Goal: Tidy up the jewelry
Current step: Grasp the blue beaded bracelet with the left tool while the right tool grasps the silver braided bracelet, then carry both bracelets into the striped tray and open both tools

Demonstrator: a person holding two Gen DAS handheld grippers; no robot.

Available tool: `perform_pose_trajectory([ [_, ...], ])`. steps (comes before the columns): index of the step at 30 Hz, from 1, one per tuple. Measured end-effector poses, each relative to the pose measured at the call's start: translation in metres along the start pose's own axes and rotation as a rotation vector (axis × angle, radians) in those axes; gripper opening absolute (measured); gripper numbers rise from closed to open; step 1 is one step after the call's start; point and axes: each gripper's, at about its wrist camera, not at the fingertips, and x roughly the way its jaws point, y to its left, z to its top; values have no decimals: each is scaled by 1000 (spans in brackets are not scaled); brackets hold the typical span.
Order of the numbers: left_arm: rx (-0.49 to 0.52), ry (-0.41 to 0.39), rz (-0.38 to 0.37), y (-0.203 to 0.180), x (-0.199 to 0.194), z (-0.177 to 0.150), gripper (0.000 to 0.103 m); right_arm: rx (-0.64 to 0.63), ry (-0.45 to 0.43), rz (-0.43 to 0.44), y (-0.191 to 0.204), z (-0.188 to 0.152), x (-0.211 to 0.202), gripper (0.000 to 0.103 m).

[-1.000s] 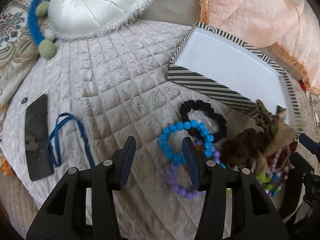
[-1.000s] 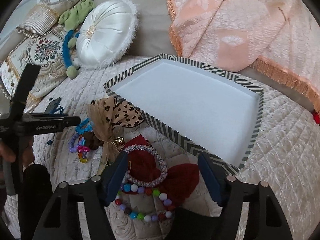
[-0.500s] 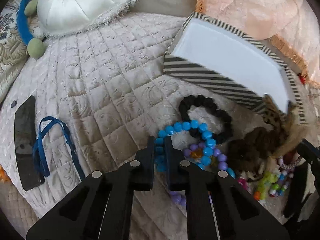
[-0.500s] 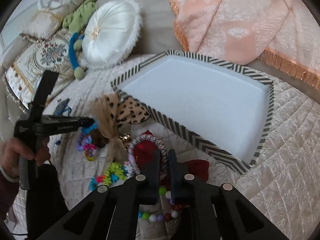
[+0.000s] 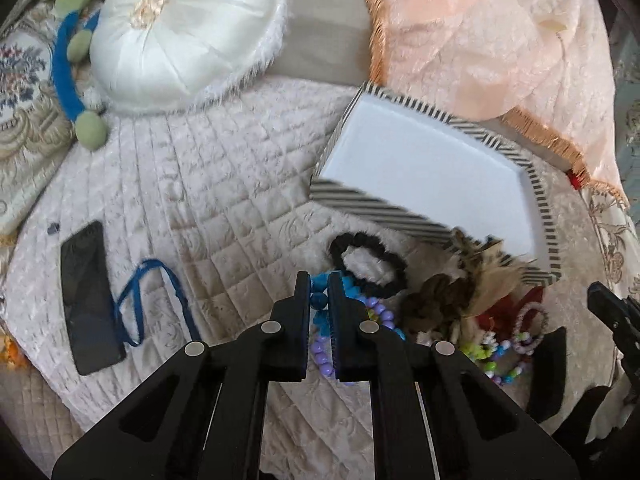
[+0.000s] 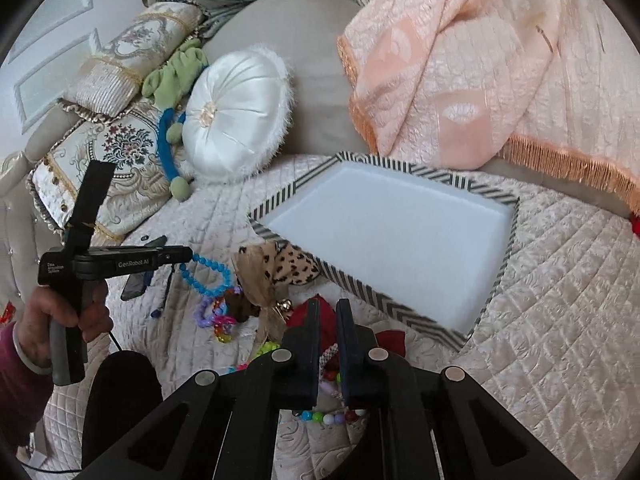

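My left gripper (image 5: 319,280) is shut on the blue bead bracelet (image 5: 320,300) and holds it lifted above the pile; the bracelet (image 6: 208,276) hangs from it in the right wrist view. My right gripper (image 6: 327,308) is shut on a pink-white woven bracelet (image 6: 326,356) above a red bow (image 6: 320,312). A black bead bracelet (image 5: 368,256), a purple bead bracelet (image 5: 320,350) and a multicolour bead strand (image 6: 328,416) lie on the quilt. The striped tray (image 6: 360,284) with a white floor stands behind the pile.
A leopard-print bow (image 6: 280,264) and a brown scrunchie (image 5: 436,300) lie by the tray's near wall. A phone (image 5: 86,296) and blue cord (image 5: 136,300) lie at left. A white round cushion (image 5: 184,28) and peach blanket (image 5: 480,40) sit behind.
Both grippers went from open to shut. The left closed on the blue bracelet and raised it off the pile. The right closed on the woven bracelet and pulled back a little.
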Motion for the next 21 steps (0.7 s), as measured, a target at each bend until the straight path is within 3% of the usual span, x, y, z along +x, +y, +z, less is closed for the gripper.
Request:
perform_pose_trajectory([
  [5,23,-46,2,-7,-20,7,7,-32,45,-21,-4,-2,8,8],
  [7,28,-53,-1,-8,-25,8,7,-77,95,-62,-4,-12,20,19],
  [8,30,-58,0,-8,-27,8,7,-84,109,-73,-5,-17,23,33],
  [9,30,-61,0,-8,-29,8,7,-86,125,-76,-7,-22,28,35],
  [14,36,-70,2,-11,-35,8,7,-59,197,-90,-22,-41,50,33],
  [18,36,-69,7,-12,-35,8,7,-48,201,-99,-28,-46,57,8],
  [21,42,-75,5,-14,-38,10,7,-24,141,-71,-30,-42,36,8],
])
